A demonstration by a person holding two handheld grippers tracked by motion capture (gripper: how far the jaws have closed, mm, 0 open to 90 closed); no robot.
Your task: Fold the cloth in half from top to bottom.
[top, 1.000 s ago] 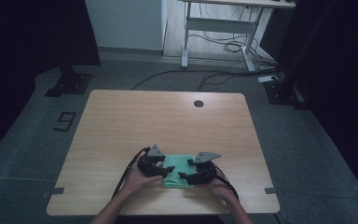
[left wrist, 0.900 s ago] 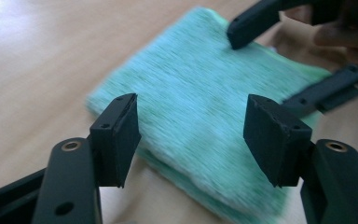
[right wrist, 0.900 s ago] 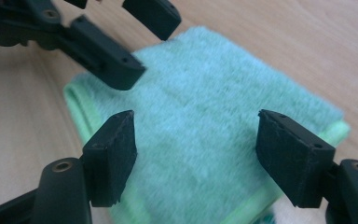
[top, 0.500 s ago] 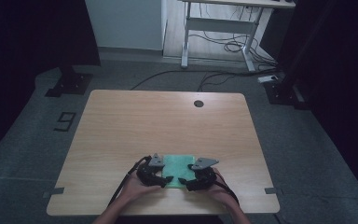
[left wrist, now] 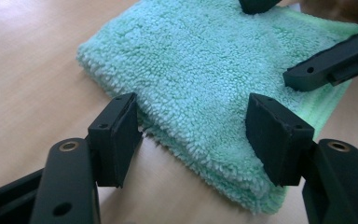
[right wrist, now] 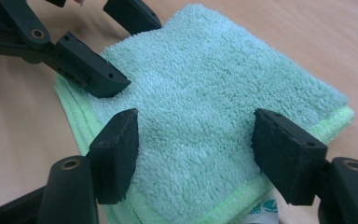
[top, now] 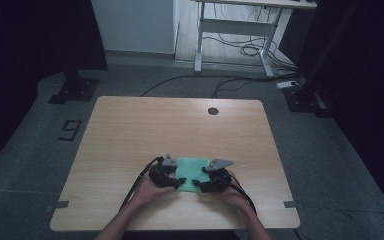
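Both hands sit low at the table's (top: pixel 130 125) six o'clock edge. The left gripper (left wrist: pixel 193 123) and right gripper (right wrist: pixel 196 140) gape wide, released, straddling a fluffy folded green towel (top: pixel 189 167).

A mint-green terry cloth (top: pixel 188 170) lies folded flat into a thick, several-layered pad near the front edge of the wooden worktop (top: pixel 130 135). Its top face is fluffy pile, and brighter green stitched hems show along the stacked edges. A small printed label peeks out from under one corner in the right gripper view.
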